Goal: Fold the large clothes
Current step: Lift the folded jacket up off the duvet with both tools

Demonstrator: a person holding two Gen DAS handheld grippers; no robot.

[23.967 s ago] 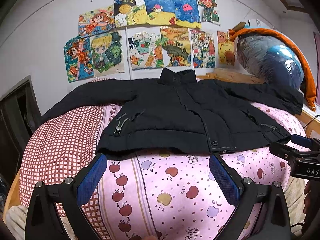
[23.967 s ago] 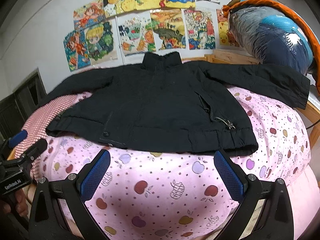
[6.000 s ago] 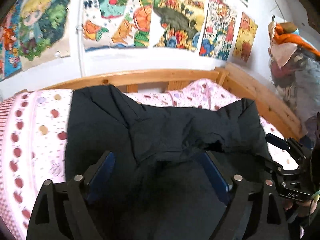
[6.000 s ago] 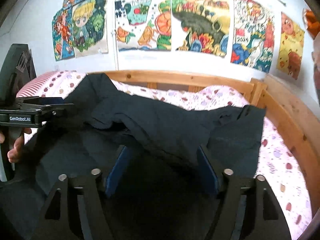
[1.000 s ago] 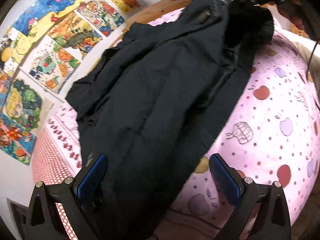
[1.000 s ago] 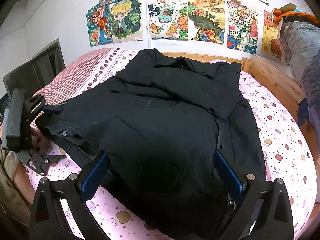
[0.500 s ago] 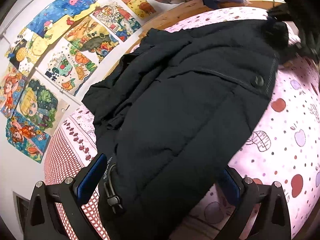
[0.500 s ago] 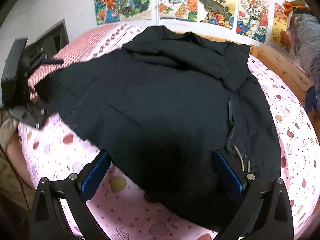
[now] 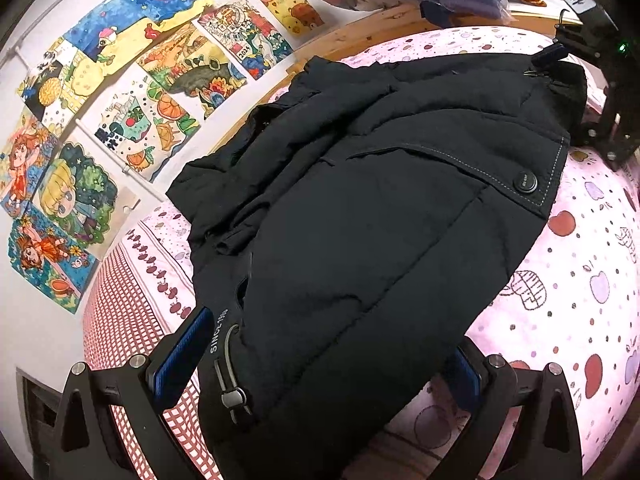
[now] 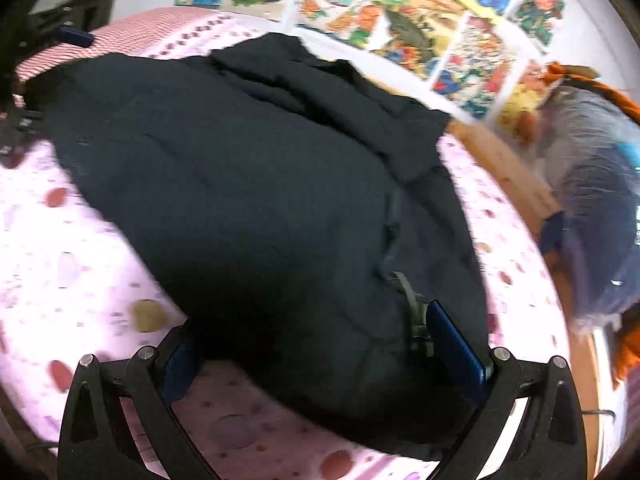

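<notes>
A black padded jacket (image 9: pixel 380 220) lies on the pink fruit-print bed cover, its sleeves folded in over the body. My left gripper (image 9: pixel 320 356) is wide open, with the jacket's hem corner and a drawstring toggle (image 9: pixel 232 392) lying between its blue pads. My right gripper (image 10: pixel 320 348) is also wide open over the opposite hem corner of the jacket (image 10: pixel 260 200); its view is blurred. The right gripper also shows at the far right of the left wrist view (image 9: pixel 600 80), beside the jacket's edge.
The pink bed cover (image 9: pixel 580 280) has a red checked part (image 9: pixel 128 320) at the left. A wooden bed frame (image 10: pixel 504 168) and a wall of drawings (image 9: pixel 140 80) lie behind. A bundle of bagged bedding (image 10: pixel 600 200) sits at the right.
Both grippers have swung outward and closer to the jacket's hem corners. The jacket has settled flat on the bed. The right wrist view has turned blurred.
</notes>
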